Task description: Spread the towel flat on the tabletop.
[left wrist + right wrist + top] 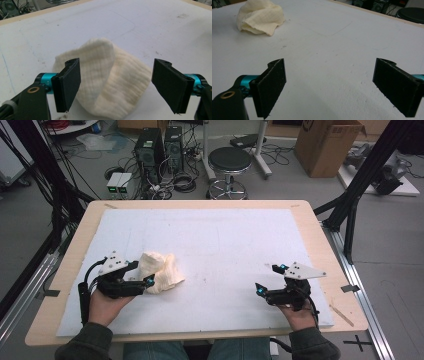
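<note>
A cream cloth (159,271), crumpled, is found near-left on the white surface (225,245). It is judged light, soft, limp; its raised fold suits pinching. Left gripper (116,83) fingers are spread around it; right gripper (337,85) fingers are spread, empty.

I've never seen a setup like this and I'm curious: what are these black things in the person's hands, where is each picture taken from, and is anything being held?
A person sits at a table covered by a white mat and holds a hand-operated tool in each hand. Each tool ends in two black jaws that can pinch things.

The wide picture comes from a camera above the table. The other two come from small cameras riding on the tools, looking out between the jaws.

A crumpled cream cloth lies on the mat. The left gripper has its jaws spread wide with the cloth between them, not pinched. The right gripper is open over bare mat, well away from the cloth. Nothing is held.
</note>
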